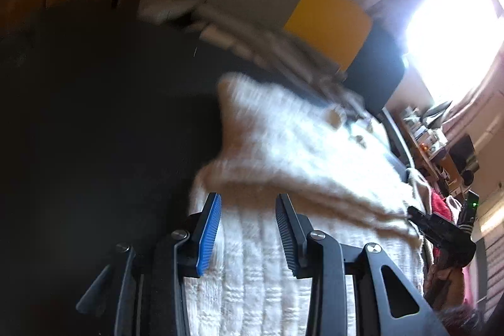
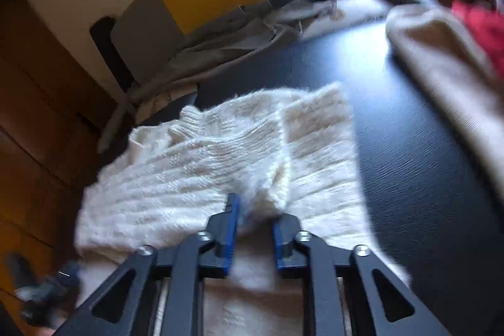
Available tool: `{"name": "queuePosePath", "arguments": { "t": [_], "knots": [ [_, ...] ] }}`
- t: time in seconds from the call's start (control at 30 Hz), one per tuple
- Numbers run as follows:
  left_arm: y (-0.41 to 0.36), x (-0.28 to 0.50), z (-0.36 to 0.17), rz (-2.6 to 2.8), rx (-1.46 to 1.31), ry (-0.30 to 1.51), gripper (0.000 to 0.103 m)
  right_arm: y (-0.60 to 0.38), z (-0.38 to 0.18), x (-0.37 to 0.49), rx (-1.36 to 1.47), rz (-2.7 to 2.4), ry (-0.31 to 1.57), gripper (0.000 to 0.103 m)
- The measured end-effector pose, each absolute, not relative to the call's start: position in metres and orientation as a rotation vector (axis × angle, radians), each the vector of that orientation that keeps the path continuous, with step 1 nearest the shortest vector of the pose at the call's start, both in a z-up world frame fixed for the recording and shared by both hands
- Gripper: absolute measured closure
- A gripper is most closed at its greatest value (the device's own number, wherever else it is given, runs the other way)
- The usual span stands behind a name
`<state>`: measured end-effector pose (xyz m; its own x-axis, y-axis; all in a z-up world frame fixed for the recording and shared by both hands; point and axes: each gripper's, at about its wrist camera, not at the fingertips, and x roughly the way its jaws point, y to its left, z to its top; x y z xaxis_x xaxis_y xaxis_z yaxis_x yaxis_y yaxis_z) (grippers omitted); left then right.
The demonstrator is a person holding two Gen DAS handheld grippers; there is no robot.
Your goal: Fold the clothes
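Evidently a fold is under way on the cream knitted sweater [image 2: 220, 166], which lies on the dark worktop [image 2: 425, 178], part spread flat and part doubled over itself in a thick ridge. The right gripper [image 2: 253, 219] has its jaws closed on a bunched tuck of the knit near the middle of the garment. The left gripper [image 1: 249, 210] hangs over the same sweater [image 1: 299, 147] with its jaws apart; cloth shows between them, but both views are smeared by motion, so whether they touch it is hard to say. More clothes sit apart at the far edge: a grey garment [image 2: 226, 37] and a beige one [image 2: 441, 52]. Judging by the pinch, the next move calls for carrying the held fold across while the flat part stays put.
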<state>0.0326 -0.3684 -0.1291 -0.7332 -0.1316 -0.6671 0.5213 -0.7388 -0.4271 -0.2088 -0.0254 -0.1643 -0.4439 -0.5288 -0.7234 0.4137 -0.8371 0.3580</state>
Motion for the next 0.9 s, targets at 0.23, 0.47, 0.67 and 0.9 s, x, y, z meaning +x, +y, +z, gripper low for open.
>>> {"name": "queuePosePath", "arguments": {
  "t": [0.23,0.47,0.67,0.9],
  "knots": [
    [-0.364,-0.028,-0.103,-2.578,0.889,0.61,0.065,-0.05,-0.123,-0.185,0.992,-2.37,0.156,0.05],
    [-0.366,-0.023,-0.156,-2.529,0.963,0.698,0.064,-0.111,-0.156,-0.17,0.999,-2.224,0.47,0.042],
    [-0.371,0.007,-0.177,-2.51,0.908,0.891,0.066,-0.075,-0.176,-0.164,0.966,-2.192,0.334,0.039],
    [-0.353,0.004,-0.172,-2.503,0.95,0.752,0.066,-0.061,-0.174,-0.156,0.949,-2.168,0.363,0.036]
  ]
}}
